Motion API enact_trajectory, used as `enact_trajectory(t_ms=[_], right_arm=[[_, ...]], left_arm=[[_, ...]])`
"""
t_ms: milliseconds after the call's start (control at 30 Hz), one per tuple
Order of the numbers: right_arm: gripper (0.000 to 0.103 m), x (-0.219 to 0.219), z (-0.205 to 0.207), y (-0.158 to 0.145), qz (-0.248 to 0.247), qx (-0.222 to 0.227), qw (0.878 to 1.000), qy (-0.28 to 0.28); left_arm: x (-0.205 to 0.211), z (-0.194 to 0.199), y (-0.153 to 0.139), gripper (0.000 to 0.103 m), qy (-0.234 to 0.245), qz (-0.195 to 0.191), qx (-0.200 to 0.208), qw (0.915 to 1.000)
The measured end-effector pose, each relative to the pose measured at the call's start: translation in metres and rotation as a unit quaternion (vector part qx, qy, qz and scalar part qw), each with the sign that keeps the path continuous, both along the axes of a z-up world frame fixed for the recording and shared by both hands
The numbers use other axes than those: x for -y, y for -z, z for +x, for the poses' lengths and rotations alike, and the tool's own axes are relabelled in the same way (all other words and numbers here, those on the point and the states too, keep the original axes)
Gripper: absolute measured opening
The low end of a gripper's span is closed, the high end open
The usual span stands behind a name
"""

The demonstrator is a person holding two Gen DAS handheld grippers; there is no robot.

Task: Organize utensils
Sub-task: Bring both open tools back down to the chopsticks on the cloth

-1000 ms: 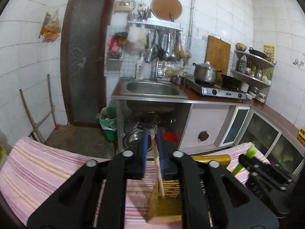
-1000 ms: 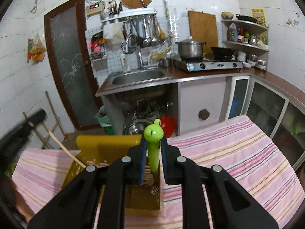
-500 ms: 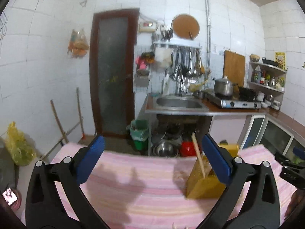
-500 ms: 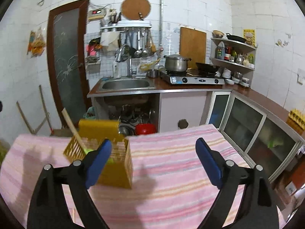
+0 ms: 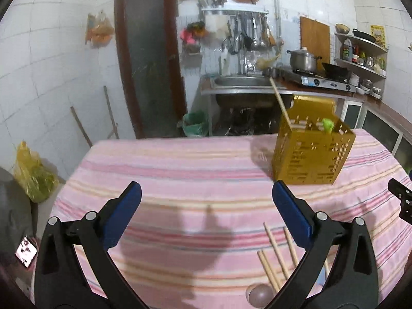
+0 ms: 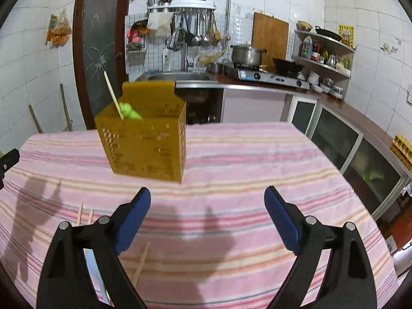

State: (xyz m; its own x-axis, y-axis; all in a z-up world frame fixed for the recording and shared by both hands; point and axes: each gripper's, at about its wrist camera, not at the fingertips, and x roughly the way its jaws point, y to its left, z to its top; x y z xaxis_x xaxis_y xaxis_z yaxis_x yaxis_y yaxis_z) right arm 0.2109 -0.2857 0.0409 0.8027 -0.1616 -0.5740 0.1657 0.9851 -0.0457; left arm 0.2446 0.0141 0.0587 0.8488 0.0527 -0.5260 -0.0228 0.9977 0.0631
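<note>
A yellow perforated utensil holder (image 5: 312,154) stands on the pink striped tablecloth (image 5: 180,170), far right in the left wrist view, left of centre in the right wrist view (image 6: 146,144). A wooden chopstick (image 5: 280,104) and a green-handled utensil (image 5: 327,125) stick out of it. My left gripper (image 5: 206,213) is open and empty, above the cloth. My right gripper (image 6: 207,217) is open and empty, in front of the holder. Several loose wooden chopsticks (image 5: 276,252) and a spoon (image 5: 260,292) lie on the cloth near the left gripper's right finger. More chopsticks (image 6: 140,264) lie by the right gripper's left finger.
Beyond the table are a sink (image 5: 242,81), a gas stove with a pot (image 5: 303,60), shelves (image 6: 324,51) and a dark door (image 5: 149,59). A green bin (image 5: 195,125) and a yellow bag (image 5: 33,177) are on the floor. The right gripper's edge shows at the left view's right (image 5: 401,200).
Both grippers have opened and let go of the chopstick and the green utensil, which now stand in the holder. Both have pulled back towards me, away from the holder.
</note>
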Motion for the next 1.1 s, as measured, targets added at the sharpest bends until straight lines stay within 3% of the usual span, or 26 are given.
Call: enact_trajectory(t_ms=[300, 500, 700, 733, 800, 867, 900, 1100], right_arm=[[0.088, -0.015, -0.007, 0.038, 0.007, -0.029, 1.0, -0.003], [0.088, -0.03, 0.0, 0.065, 0.011, -0.072, 0.997, -0.009], [0.086, -0.044, 0.01, 0.087, 0.014, -0.124, 0.992, -0.014], [0.083, -0.047, 0.012, 0.092, 0.012, -0.134, 0.991, -0.014], [0.062, -0.049, 0.015, 0.099, 0.021, -0.15, 0.988, -0.02], [0.056, -0.052, 0.014, 0.099, 0.023, -0.148, 0.988, -0.022], [0.046, -0.055, 0.014, 0.1, 0.026, -0.148, 0.988, -0.03], [0.012, -0.065, 0.014, 0.099, 0.031, -0.147, 0.987, -0.059]], left_arm=[[0.001, -0.003, 0.04, 0.098, -0.007, 0.011, -0.042, 0.999], [0.006, 0.008, 0.071, 0.098, 0.01, 0.009, -0.094, 0.9955], [0.005, 0.013, 0.091, 0.098, 0.014, -0.025, -0.137, 0.9902], [0.005, 0.013, 0.094, 0.098, 0.01, -0.036, -0.141, 0.9894], [0.007, 0.013, 0.098, 0.098, 0.001, -0.04, -0.146, 0.9884], [0.011, 0.015, 0.103, 0.098, -0.003, -0.035, -0.157, 0.9871], [0.013, 0.016, 0.104, 0.098, -0.006, -0.032, -0.159, 0.9868], [0.03, 0.013, 0.106, 0.098, -0.002, 0.0, -0.162, 0.9868]])
